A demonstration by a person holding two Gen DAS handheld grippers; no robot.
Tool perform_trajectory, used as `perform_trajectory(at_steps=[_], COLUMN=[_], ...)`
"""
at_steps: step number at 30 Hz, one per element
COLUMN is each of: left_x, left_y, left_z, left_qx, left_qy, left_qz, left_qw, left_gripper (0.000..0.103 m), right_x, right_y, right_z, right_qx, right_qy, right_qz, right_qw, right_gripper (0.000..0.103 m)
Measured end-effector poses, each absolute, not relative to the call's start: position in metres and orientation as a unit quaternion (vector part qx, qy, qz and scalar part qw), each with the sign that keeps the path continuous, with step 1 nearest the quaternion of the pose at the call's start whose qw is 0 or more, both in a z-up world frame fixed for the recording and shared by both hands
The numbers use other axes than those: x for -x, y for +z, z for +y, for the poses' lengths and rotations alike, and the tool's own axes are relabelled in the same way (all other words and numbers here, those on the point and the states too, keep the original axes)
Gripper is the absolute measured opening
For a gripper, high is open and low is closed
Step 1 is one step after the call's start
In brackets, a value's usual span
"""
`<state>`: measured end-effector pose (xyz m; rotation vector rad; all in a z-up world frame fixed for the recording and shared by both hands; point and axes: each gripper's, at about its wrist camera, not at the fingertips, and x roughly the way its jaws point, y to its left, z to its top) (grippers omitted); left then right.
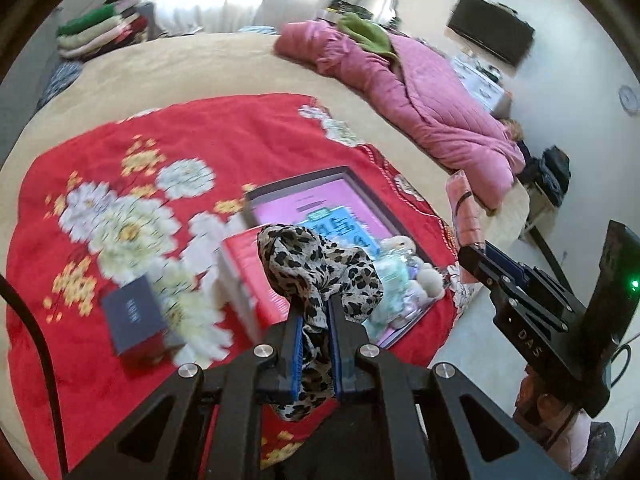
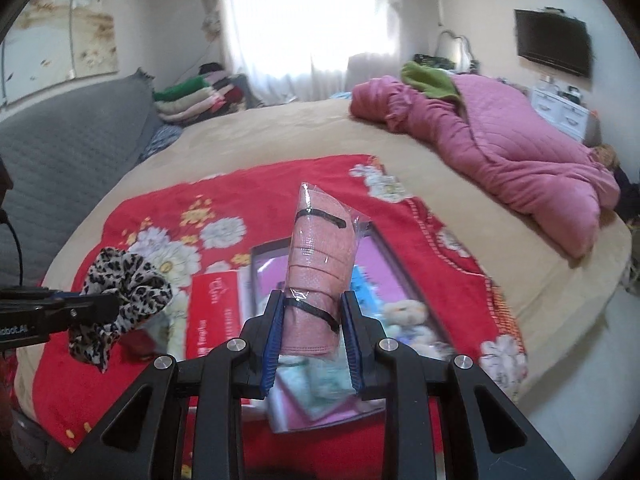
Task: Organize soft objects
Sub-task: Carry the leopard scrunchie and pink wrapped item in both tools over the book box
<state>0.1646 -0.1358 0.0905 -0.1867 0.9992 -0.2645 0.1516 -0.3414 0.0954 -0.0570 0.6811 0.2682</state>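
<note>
My left gripper [image 1: 314, 306] is shut on a leopard-print scarf [image 1: 320, 272], held above the red flowered blanket [image 1: 240, 140]; the scarf also shows in the right wrist view [image 2: 124, 292]. My right gripper [image 2: 310, 300] is shut on a pink rolled cloth in clear plastic wrap [image 2: 320, 256], held above an open dark box with a pink lining [image 2: 380, 264]. That roll shows at the right of the left wrist view [image 1: 464, 216]. The box [image 1: 320, 200] holds small plush toys [image 1: 412, 276].
A red-and-white box [image 1: 248, 276] lies left of the open box, and a small grey box [image 1: 134, 316] further left. A pink quilt [image 1: 420, 92] lies at the bed's far side. Folded clothes [image 1: 100, 28] are stacked at the back left. The floor [image 1: 472, 340] lies to the right.
</note>
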Motion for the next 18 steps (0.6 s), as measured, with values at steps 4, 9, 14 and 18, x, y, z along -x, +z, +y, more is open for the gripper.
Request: perform_trajectory(at_steps=[4,9,14,18], left_x=[-0.181,-0.199,-0.214,-0.226], left_y=[0.089,0.084,0.075,0.062], left_z=[-0.165,-0.195,-0.212,-0.220], left_qx=[0.065,0.035,0.020,0.015], left_qy=[-0.134,-0.137,-0.136,-0.135], left_qz=[0.479,0.483,0.489,0.502], left_qw=[0.865,0.864,0.861,0.854], left_gripper=[0.011,0.011,0.011,0.011], right_x=[-0.155,-0.161,-0.169,-0.178], right_y=[0.097,0.095,0.087,0.075], right_z=[-0.364,-0.381,-0.387,-0.394], right_qx=[0.018,0.007,0.008,0.002], right_qy=[0.119,0.111,0.106,0.103], right_qz=[0.332,0.334,0.341,0.353], right_qw=[0.936,0.936,0.934,0.930], right_gripper=[0.029,0.028,0.029,0.029])
